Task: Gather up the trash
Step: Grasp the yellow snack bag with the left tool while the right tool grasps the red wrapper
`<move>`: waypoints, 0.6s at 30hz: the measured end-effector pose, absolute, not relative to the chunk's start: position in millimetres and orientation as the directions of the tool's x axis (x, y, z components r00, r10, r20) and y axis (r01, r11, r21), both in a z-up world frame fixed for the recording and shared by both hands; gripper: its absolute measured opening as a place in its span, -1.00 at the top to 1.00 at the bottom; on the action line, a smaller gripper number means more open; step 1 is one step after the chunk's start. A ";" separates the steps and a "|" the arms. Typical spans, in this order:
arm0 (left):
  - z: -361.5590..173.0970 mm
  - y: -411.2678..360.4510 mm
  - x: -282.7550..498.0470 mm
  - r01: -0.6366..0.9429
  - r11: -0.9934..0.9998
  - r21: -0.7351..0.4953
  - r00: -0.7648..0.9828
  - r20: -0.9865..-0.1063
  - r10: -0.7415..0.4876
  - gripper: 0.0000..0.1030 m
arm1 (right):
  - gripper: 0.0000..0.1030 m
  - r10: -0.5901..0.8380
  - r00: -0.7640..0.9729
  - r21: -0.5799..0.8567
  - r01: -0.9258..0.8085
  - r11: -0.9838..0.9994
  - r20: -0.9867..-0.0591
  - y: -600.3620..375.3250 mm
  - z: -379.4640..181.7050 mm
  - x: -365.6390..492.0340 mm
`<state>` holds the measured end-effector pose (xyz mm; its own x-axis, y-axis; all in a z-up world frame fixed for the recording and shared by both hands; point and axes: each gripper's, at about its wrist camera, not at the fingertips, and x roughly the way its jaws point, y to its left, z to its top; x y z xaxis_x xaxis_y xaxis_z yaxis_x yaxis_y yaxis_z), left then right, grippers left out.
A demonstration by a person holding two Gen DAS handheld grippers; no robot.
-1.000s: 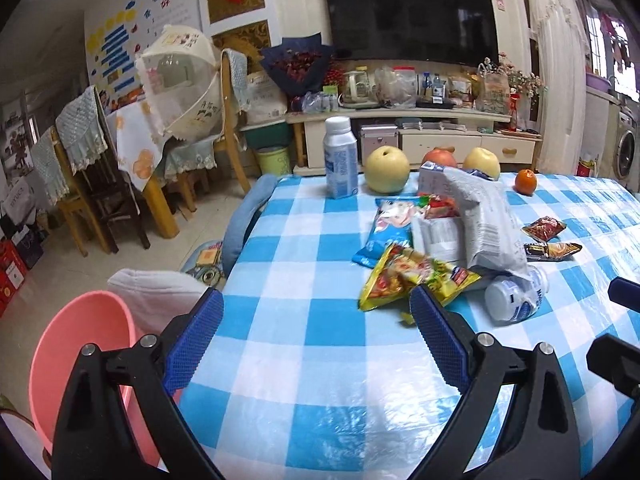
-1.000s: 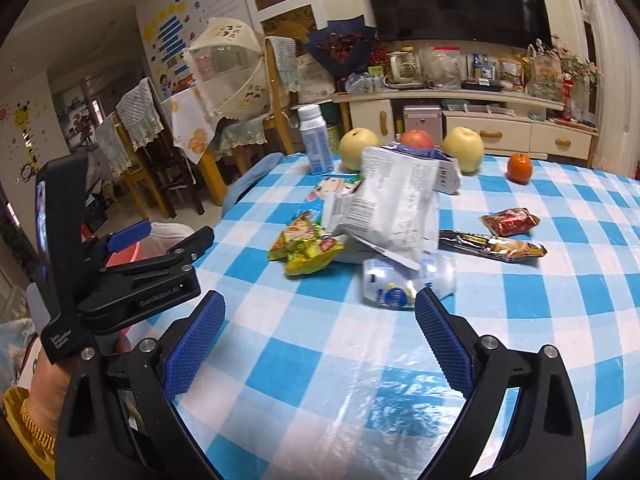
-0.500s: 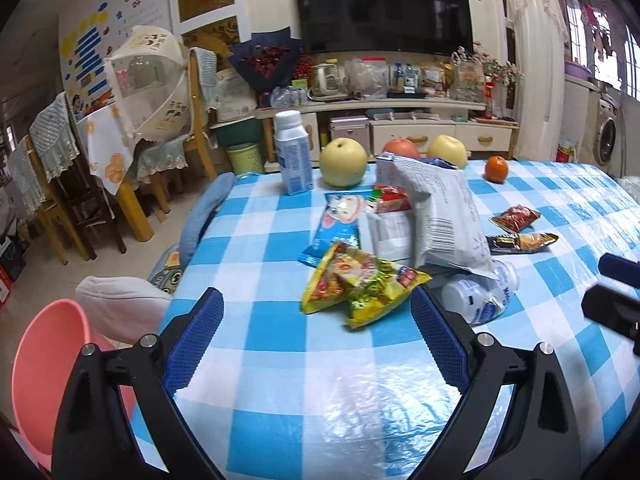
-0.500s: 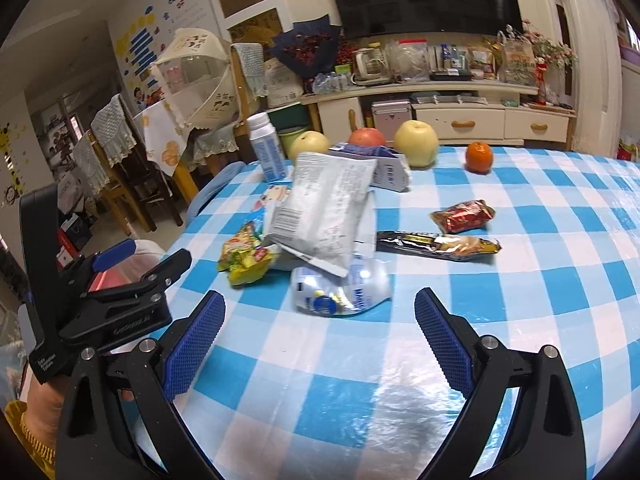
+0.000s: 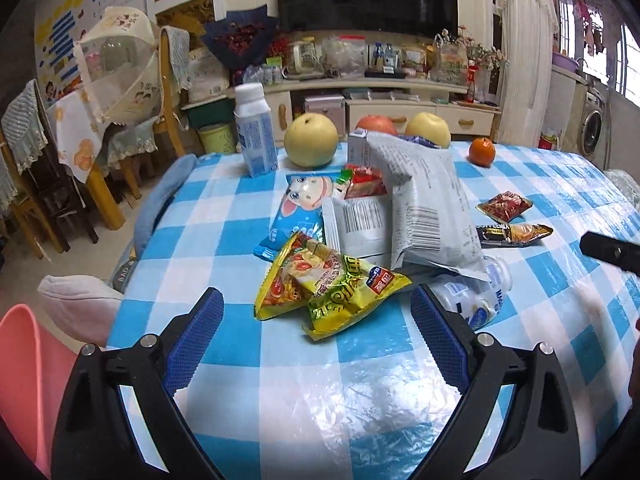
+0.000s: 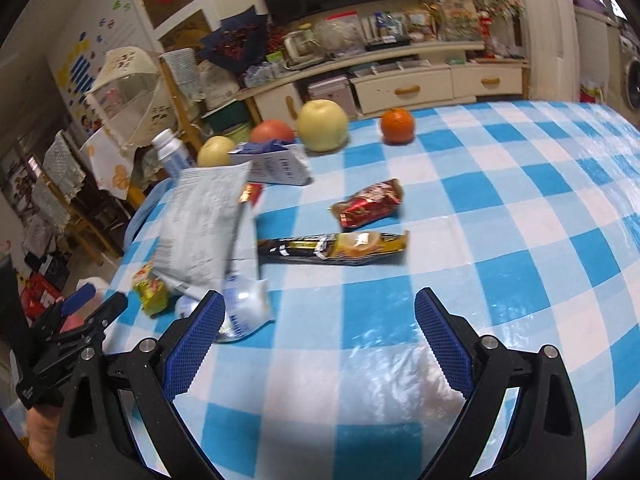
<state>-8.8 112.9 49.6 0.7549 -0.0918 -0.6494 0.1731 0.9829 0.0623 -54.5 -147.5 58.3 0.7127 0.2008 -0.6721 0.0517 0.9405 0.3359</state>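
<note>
I've swung my right claw (image 6: 316, 320) toward the black-and-gold wrapper (image 6: 332, 246) and my left claw (image 5: 316, 320) nearer the yellow snack bags (image 5: 328, 284) — both gape wide, empty, nothing collected yet.

A blue-and-white checked cloth (image 5: 224, 224) covers the desk. The front snack bags (image 5: 332, 284) are yellow and green; a tall pouch (image 5: 430, 208) is silver-grey. One wrapper (image 6: 370, 204) is red, another (image 6: 336, 248) black and gold. The bin (image 5: 24, 380) is pink.

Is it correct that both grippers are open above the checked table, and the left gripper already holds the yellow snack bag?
Not quite. In the left wrist view the left gripper is open and holds nothing; the yellow snack bag lies on the checked table ahead of it. The right gripper is open too.
</note>
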 end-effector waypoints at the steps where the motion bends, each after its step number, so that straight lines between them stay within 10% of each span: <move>1: 48.1 114.6 -5.9 0.174 0.983 0.055 0.750 -0.654 -0.096 -0.84 | -0.84 0.205 0.708 0.353 0.066 0.933 -0.676 -153.6 55.2 -50.5; 18: 20.3 170.0 39.3 -0.023 0.916 -0.401 0.629 -0.718 -0.298 -0.84 | -0.84 0.189 0.682 0.399 0.163 0.902 -0.707 -196.9 31.2 18.5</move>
<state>39.3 170.0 20.3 0.6292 -0.2979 -0.7179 -0.0235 0.9159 -0.4007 18.5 -196.9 31.2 0.6819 0.1893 -0.7065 0.1635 0.9020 0.3995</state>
